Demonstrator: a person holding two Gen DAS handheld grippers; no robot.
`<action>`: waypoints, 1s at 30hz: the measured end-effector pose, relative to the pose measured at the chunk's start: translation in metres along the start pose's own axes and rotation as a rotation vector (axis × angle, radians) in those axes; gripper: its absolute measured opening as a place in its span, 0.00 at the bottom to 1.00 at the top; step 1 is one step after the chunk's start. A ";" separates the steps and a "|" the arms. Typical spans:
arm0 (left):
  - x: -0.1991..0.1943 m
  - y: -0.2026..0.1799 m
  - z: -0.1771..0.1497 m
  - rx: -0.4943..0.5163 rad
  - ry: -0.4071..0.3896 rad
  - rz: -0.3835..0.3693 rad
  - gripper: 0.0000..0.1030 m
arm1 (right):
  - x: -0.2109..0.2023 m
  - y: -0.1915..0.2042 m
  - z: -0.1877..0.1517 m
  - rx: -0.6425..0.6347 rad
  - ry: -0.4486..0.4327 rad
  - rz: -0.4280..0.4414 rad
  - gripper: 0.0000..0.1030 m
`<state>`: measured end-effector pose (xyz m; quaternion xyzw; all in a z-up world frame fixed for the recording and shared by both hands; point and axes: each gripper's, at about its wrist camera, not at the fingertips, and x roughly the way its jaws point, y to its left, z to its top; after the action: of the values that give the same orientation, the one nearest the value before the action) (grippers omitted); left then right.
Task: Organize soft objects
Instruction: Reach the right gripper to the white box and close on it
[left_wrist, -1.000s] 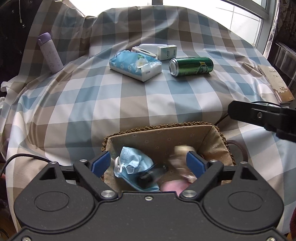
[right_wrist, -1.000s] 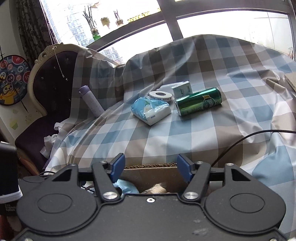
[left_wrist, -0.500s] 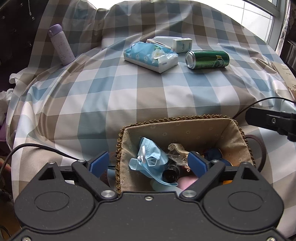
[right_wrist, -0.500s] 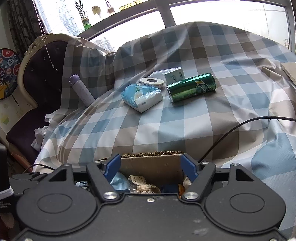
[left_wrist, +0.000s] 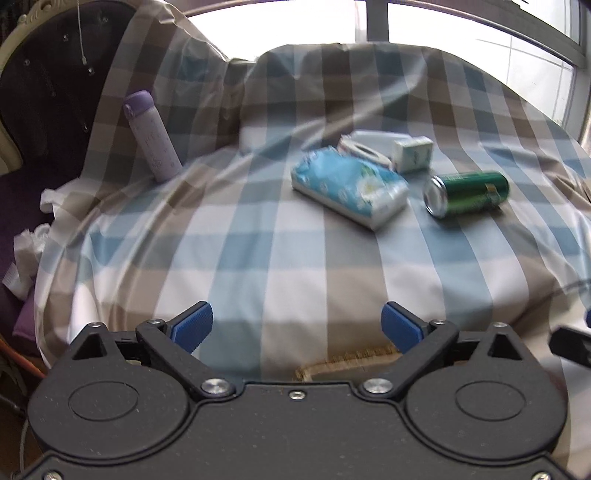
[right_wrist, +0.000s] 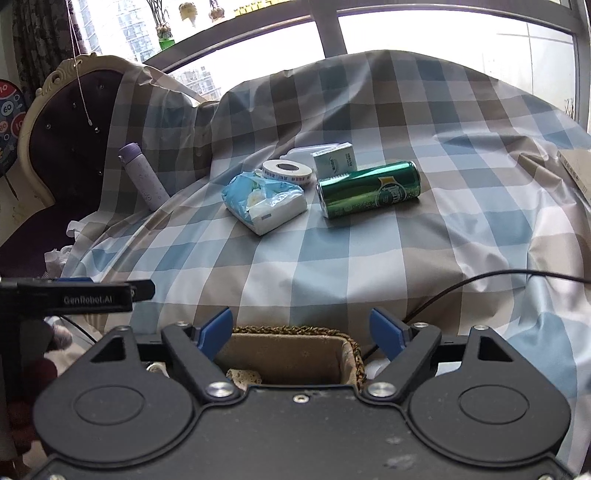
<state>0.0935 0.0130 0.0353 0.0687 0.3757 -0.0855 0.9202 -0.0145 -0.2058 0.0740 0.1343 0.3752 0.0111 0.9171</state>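
A pale blue tissue pack (left_wrist: 349, 186) (right_wrist: 264, 201) lies on the checked cloth far ahead of both grippers. My left gripper (left_wrist: 296, 325) has its jaws opening, with only cloth between the blue pads. The woven basket's rim (left_wrist: 343, 363) just shows under it, right of centre. My right gripper (right_wrist: 302, 332) is also opening, above the basket's far rim (right_wrist: 295, 329). No pad touches anything. A beige crumpled piece (right_wrist: 243, 376) peeks out inside the basket; the rest of its contents are hidden.
Beside the tissue pack lie a green can (right_wrist: 369, 188), a tape roll (right_wrist: 288, 171) and a small white box (right_wrist: 334, 160). A purple bottle (right_wrist: 142, 177) leans at the left by a dark chair (right_wrist: 74, 129). A black cable (right_wrist: 480, 277) crosses the cloth at the right.
The left view has swung up and left, so the basket's contents dropped out of sight. Both grippers' jaws have spread wider. The right gripper came closer over the basket.
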 end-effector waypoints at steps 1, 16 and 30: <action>0.004 0.002 0.006 -0.005 -0.007 0.008 0.93 | 0.001 0.001 0.004 -0.015 -0.011 -0.010 0.81; 0.099 0.024 0.106 -0.055 -0.064 0.099 0.97 | 0.041 0.004 0.075 -0.107 -0.096 -0.144 0.99; 0.176 0.052 0.115 -0.188 0.175 0.055 0.96 | 0.177 0.002 0.175 -0.202 0.032 -0.240 0.99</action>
<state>0.3064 0.0235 -0.0038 -0.0002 0.4590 -0.0181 0.8882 0.2338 -0.2239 0.0731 -0.0049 0.4001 -0.0589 0.9145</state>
